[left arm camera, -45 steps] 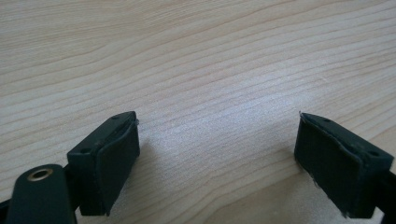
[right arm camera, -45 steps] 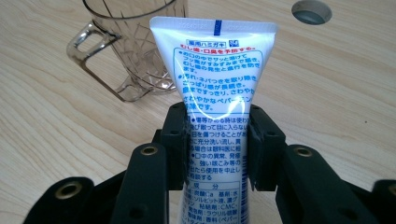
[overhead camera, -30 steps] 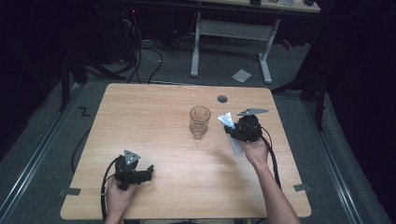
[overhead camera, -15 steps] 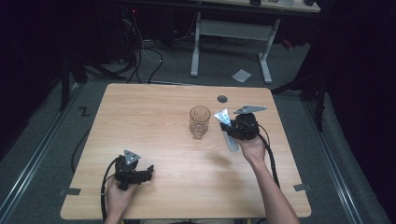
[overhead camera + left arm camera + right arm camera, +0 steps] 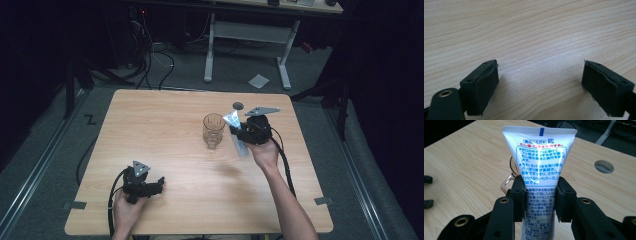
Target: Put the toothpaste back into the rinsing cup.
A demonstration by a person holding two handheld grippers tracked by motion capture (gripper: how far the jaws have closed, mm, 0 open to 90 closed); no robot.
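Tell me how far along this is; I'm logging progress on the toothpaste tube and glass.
Done: the right gripper has the toothpaste tube clamped and raised off the table. In hand: it holds the tube beside the glass mug. Left, probably: putting the tube into the mug. The left gripper rests open.

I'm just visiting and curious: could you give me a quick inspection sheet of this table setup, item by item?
Surface: wooden table, with a round hole near the far edge.
Job's things: toothpaste tube, crimped end up, clamped in the right claw; glass mug beside it.
Clutter: nothing seen.
Grippers: left claw open over bare wood; right claw shut on the tube.
Cables: one trails from each gripper.
Surroundings: grey floor, white desk frame, paper scrap.
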